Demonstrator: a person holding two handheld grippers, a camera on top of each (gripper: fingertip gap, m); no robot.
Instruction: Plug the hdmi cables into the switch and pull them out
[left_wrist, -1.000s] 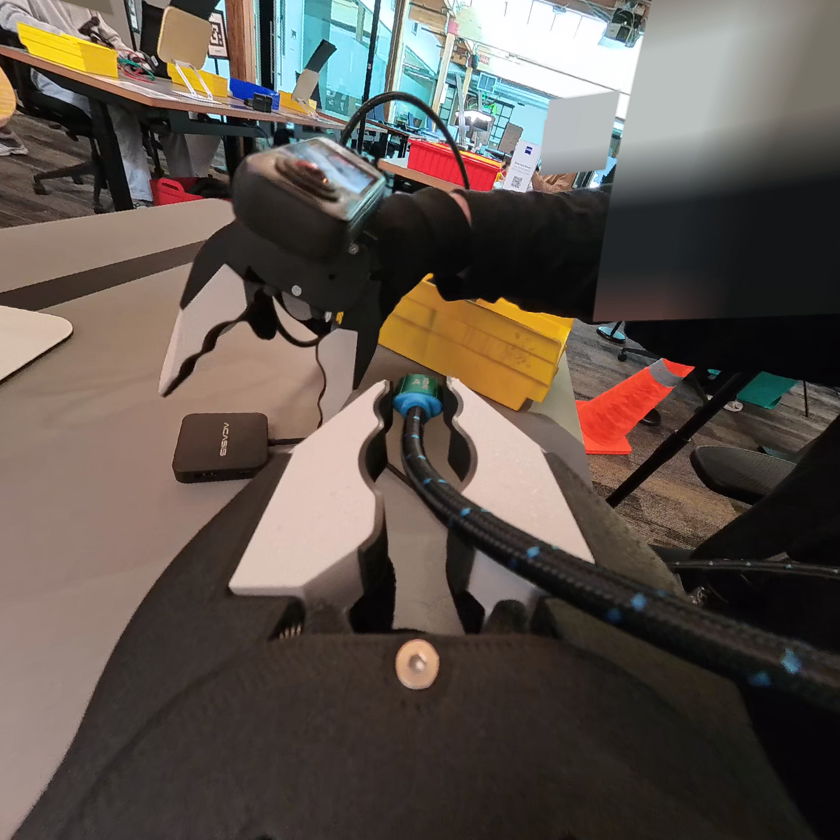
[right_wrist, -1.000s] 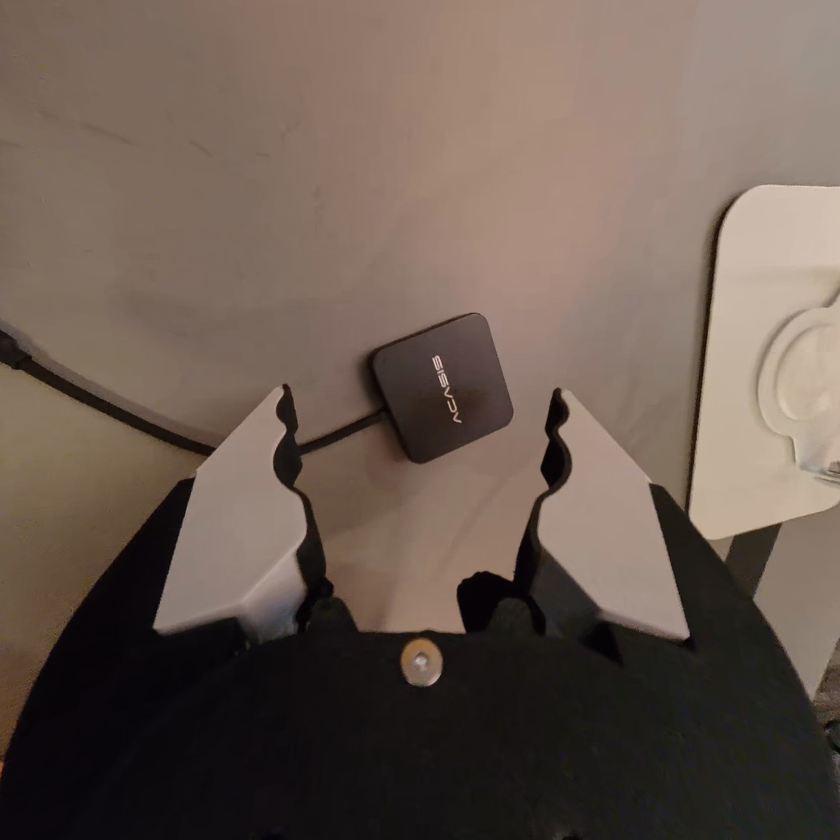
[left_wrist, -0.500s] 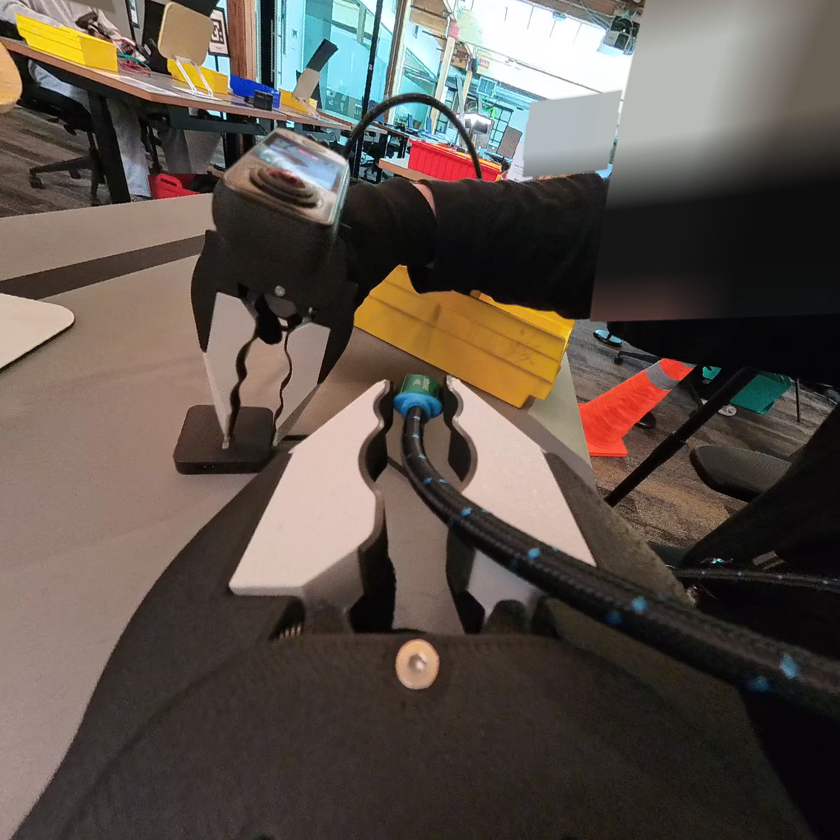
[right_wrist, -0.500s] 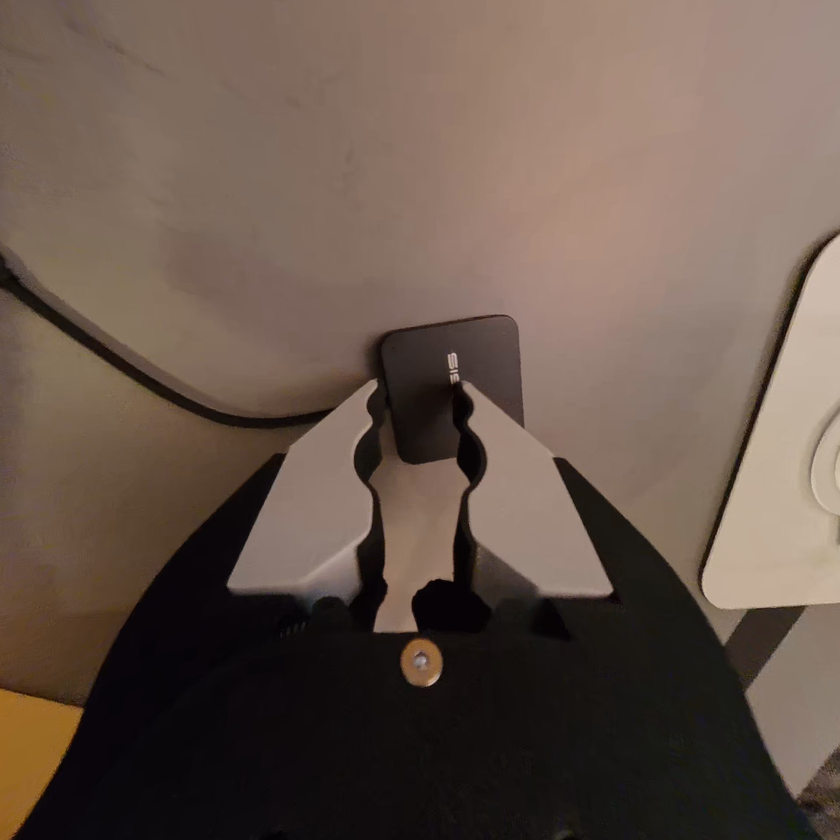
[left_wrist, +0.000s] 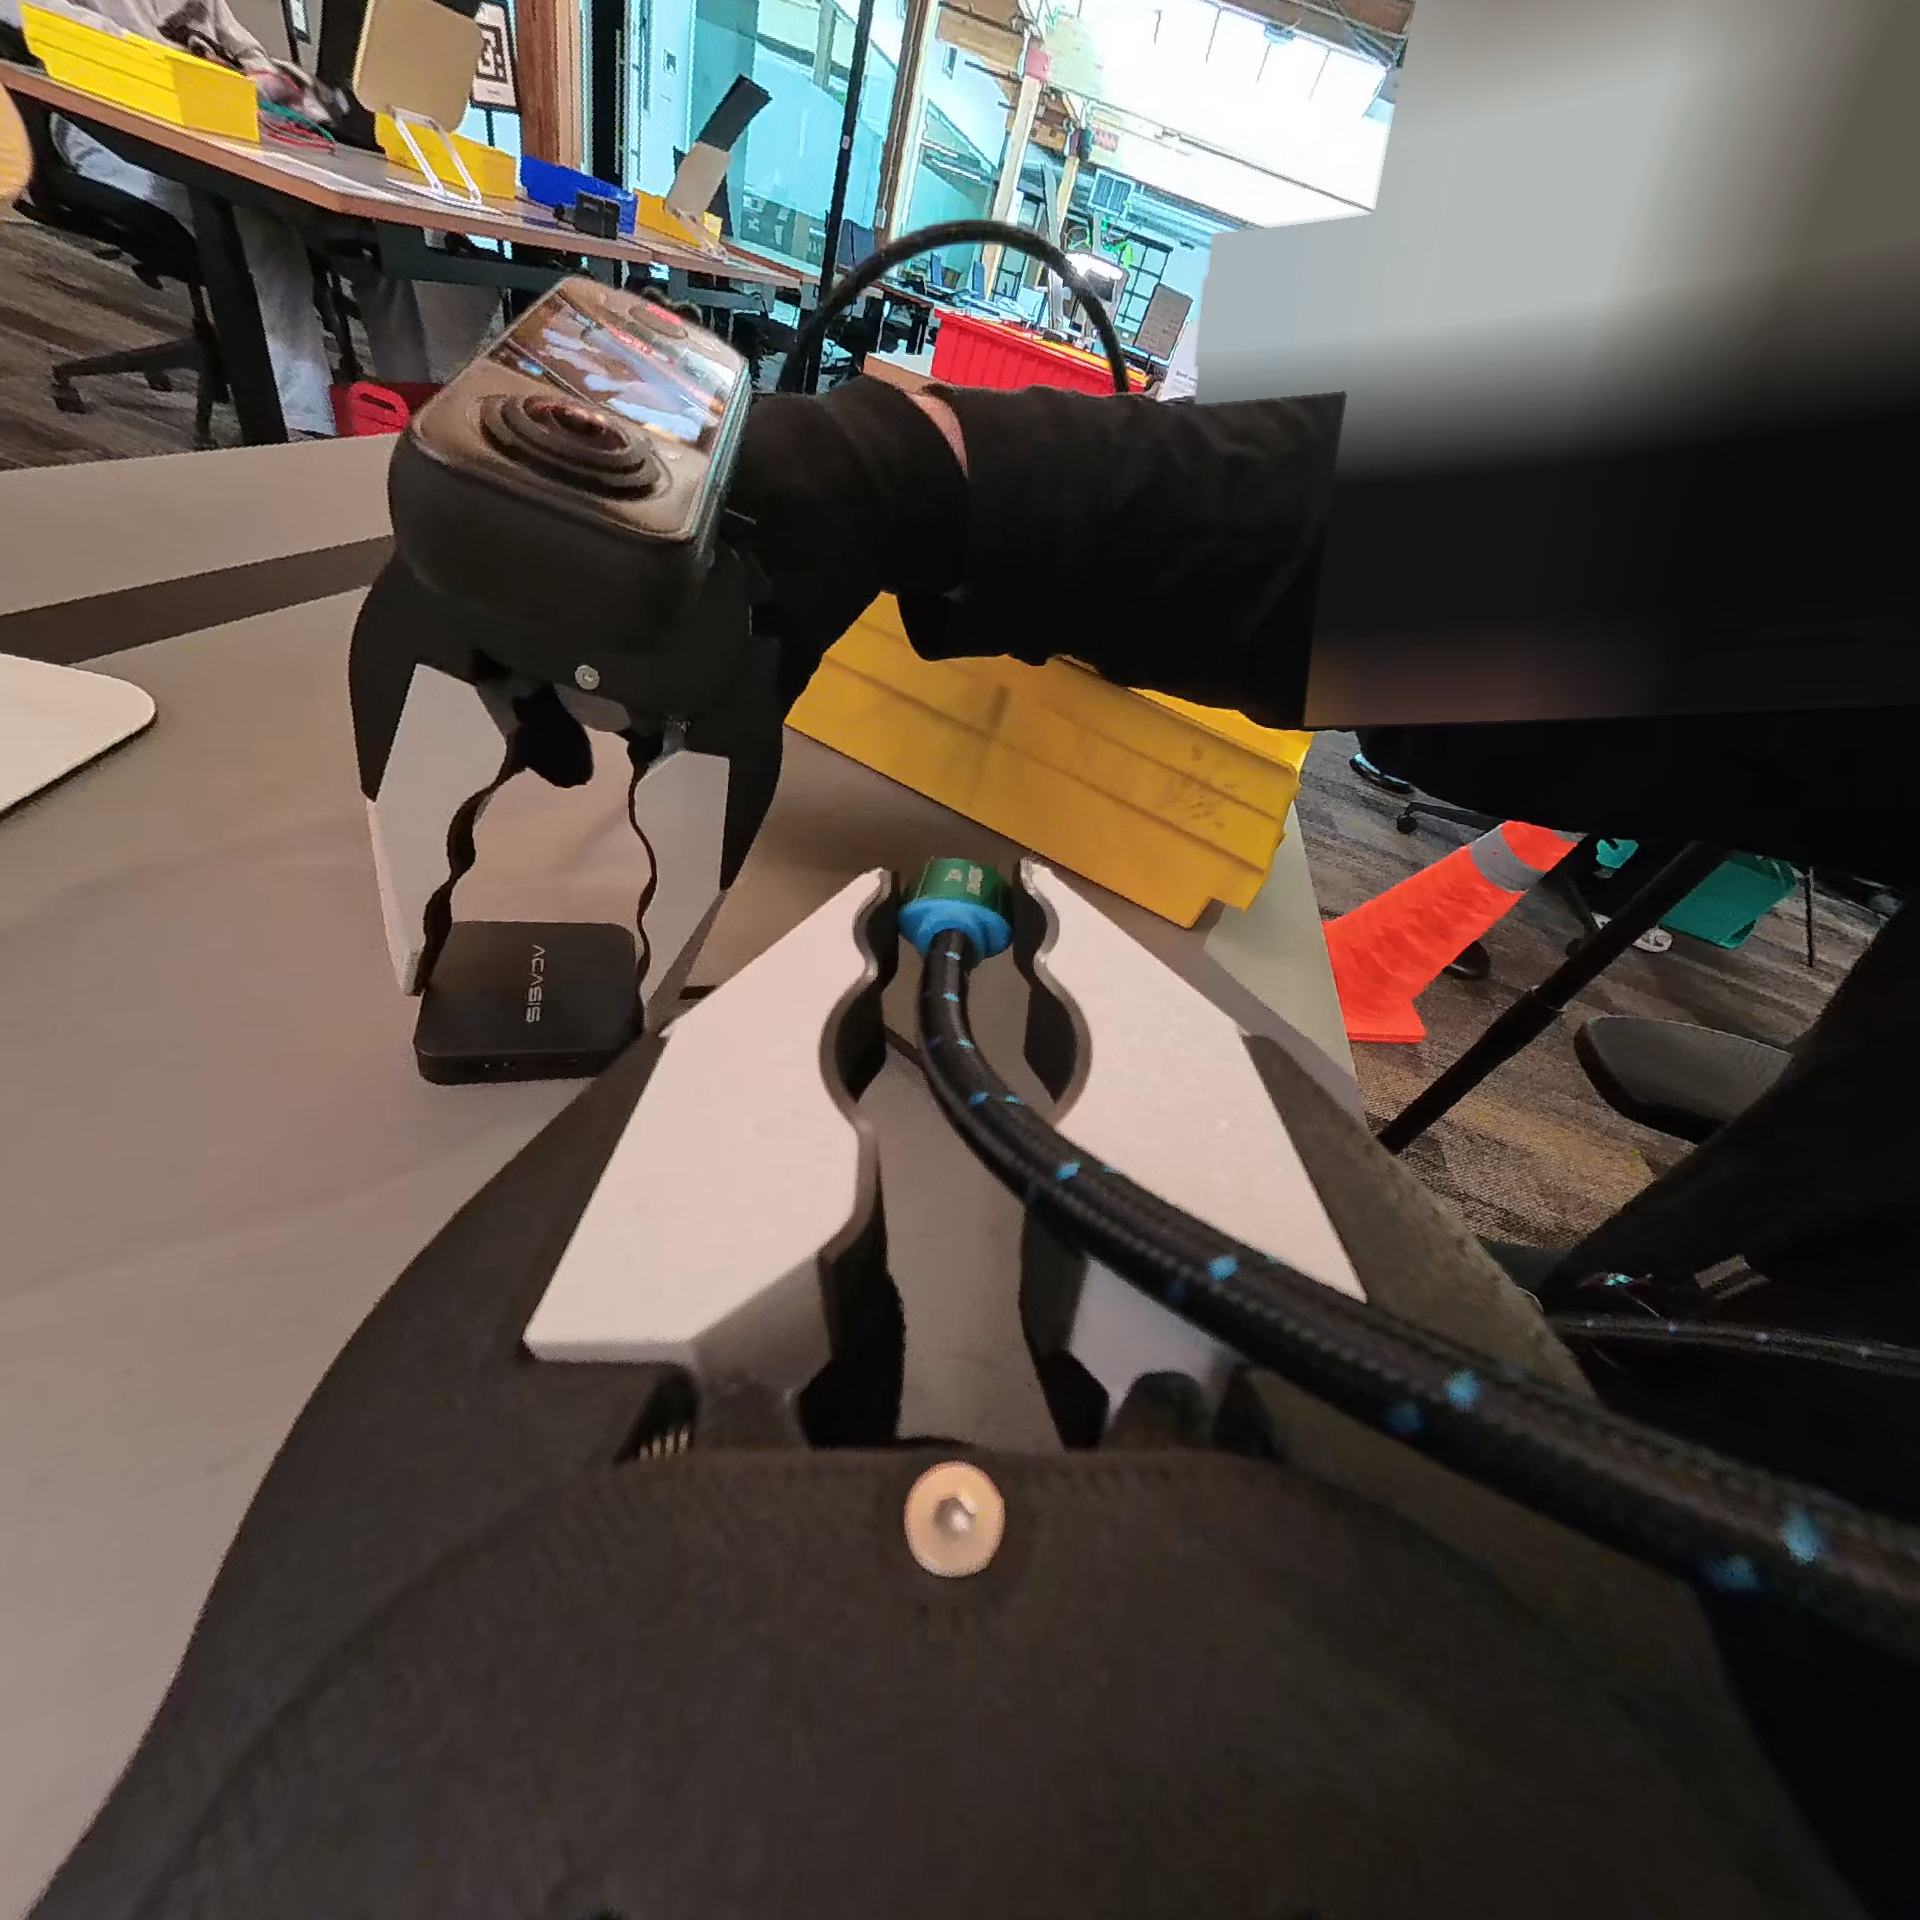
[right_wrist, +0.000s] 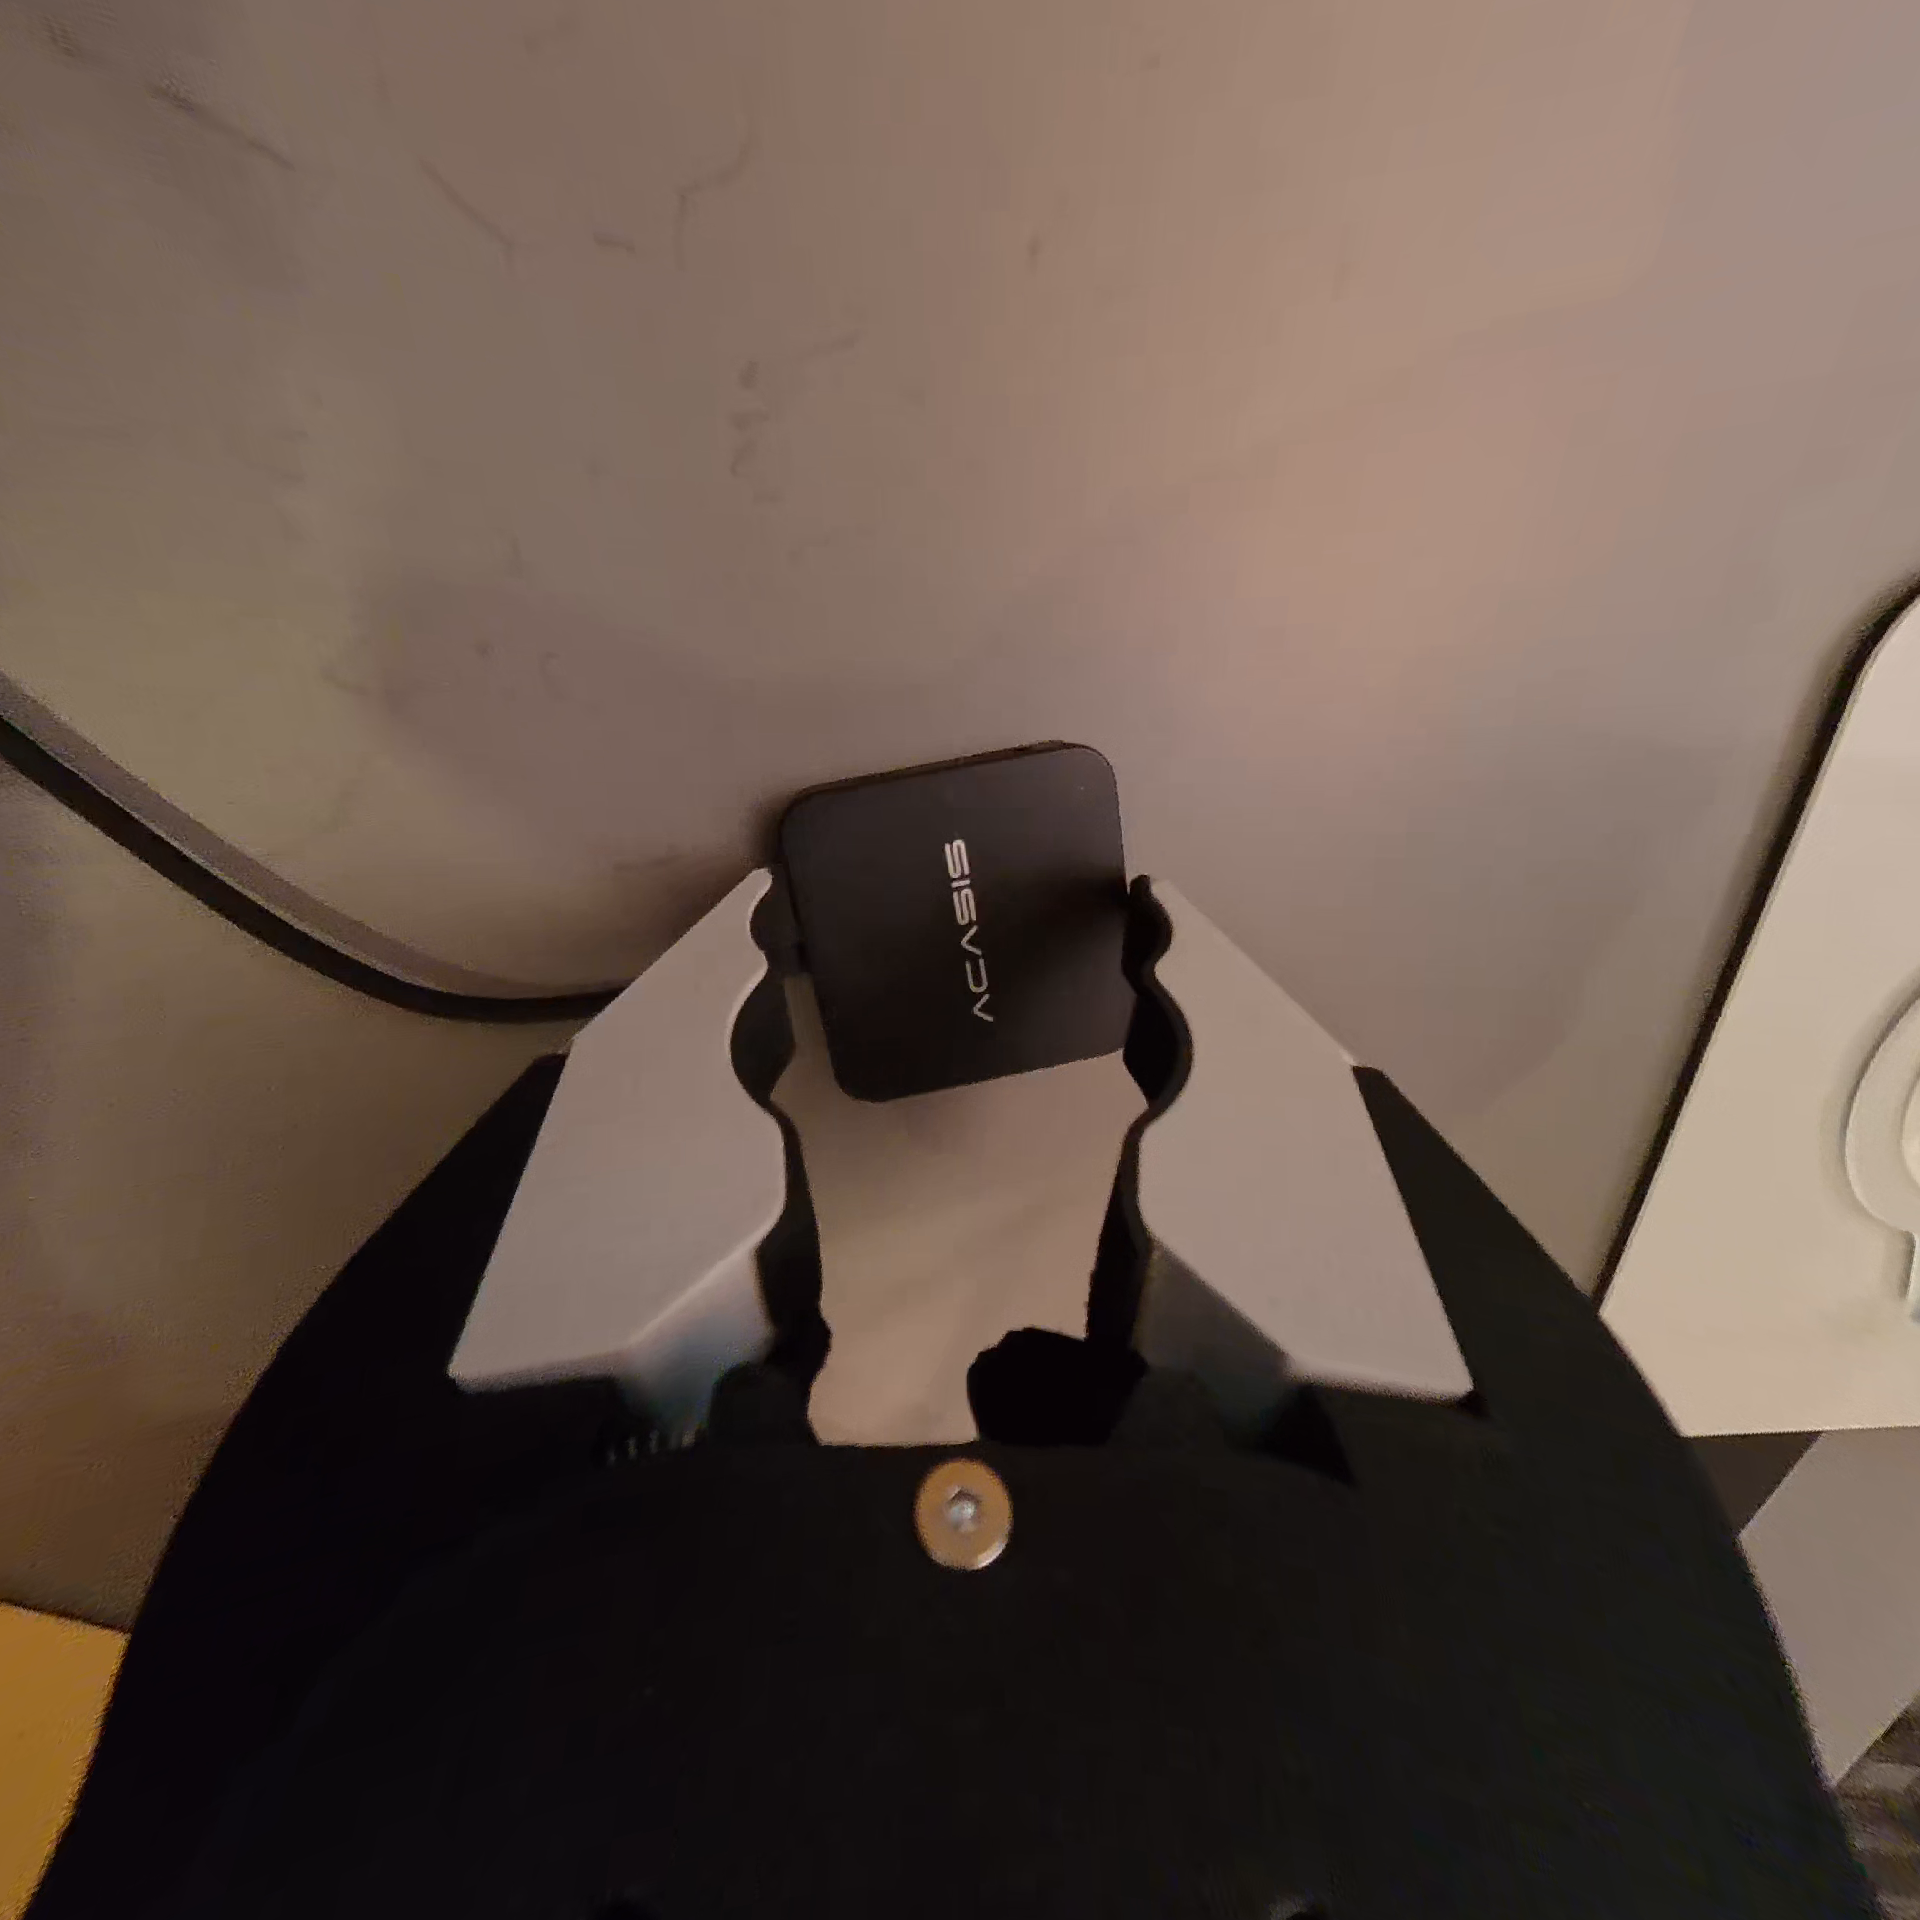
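Switch (right_wrist: 951, 920), small, black and square, sits flat on the grey worktop (right_wrist: 935, 364) between the fingers of our right gripper (right_wrist: 954, 904), whose white fingertips (right_wrist: 727, 935) press on its two opposite sides, so the gripper is clamped on it. In the left wrist view we see the same hold from the side: the right gripper (left_wrist: 530, 935) points down over the switch (left_wrist: 528, 1003), whose near face with its ports is turned toward our left gripper (left_wrist: 951, 883). The left gripper is closed on the green and blue plug (left_wrist: 954, 902) of one braided black hdmi cable (left_wrist: 1195, 1205), which trails back over the right finger and off to the right. The plug lies just beside the switch, to its right, and apart from it. A thin black lead (right_wrist: 260, 914) runs from the switch's far side across the worktop. We count one switch, one held cable and two grippers. To the right of the plug a yellow bin (left_wrist: 1049, 769) stands near the worktop's edge; a white pad (right_wrist: 1787, 1039) lies beyond the switch on the other side, leaving bare worktop in front of the ports.
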